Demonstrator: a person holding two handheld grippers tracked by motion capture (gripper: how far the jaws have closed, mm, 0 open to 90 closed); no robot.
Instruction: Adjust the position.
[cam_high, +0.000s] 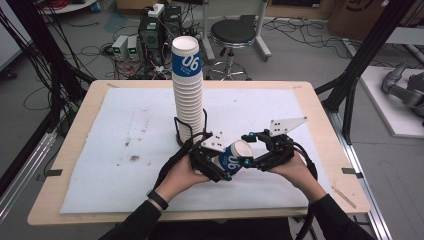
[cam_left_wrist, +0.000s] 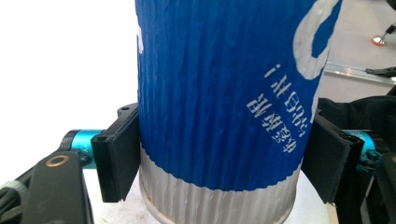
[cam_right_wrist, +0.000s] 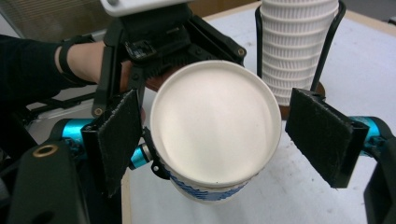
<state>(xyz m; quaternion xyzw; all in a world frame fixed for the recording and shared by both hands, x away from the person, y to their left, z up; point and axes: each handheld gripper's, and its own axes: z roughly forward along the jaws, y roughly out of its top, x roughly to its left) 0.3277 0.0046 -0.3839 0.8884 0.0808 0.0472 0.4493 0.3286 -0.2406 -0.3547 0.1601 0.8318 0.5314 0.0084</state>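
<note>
A light wooden table (cam_high: 320, 125) stands in a workshop with cables, power units and a black round stool (cam_high: 232, 32) on the grey floor behind it; a stained white mat (cam_high: 125, 145) covers most of the tabletop. Near the middle of the mat, a tall stack of ribbed white paper cups (cam_high: 188, 95) rises from a black wire holder (cam_high: 178, 131) on a dark round base, its topmost cup carrying a blue band with white numerals.

In front of the stack, toward the person's edge of the table, a single blue-and-white ribbed paper cup (cam_high: 232, 157) is held off the mat, tilted with its open mouth facing up and to the right. The left gripper (cam_high: 216, 167) is clamped on this cup: in the left gripper view both black pads press against the blue ribbed wall (cam_left_wrist: 219, 102), close to the white base end. The left hand (cam_high: 182, 175) wears a black band at the wrist.

The right gripper (cam_high: 252, 161) sits at the cup's mouth with its jaws spread. In the right gripper view the two black pads (cam_right_wrist: 322, 133) stand either side of the white rim (cam_right_wrist: 215, 121), the right pad clearly apart from it and the left one just beside it; I cannot tell whether that one touches.
</note>
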